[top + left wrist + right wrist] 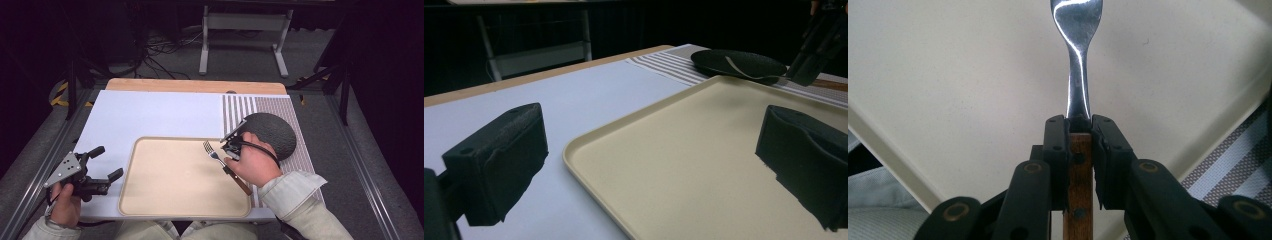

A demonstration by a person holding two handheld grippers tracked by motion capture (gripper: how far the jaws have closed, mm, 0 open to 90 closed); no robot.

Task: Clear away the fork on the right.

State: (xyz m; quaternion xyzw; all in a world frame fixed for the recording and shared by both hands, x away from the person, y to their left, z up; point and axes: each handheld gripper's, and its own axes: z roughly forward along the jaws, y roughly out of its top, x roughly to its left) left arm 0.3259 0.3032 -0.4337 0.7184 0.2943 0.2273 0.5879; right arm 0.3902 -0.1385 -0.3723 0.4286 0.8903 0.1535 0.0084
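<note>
Smooth beige tray [150, 200], right jaws clamping wooden-handled steel fork [1079, 75] (left jaws agape)

The tray [165, 190] lies bare and open to reach; the dark plate [272, 134] blocks its right side.
</note>
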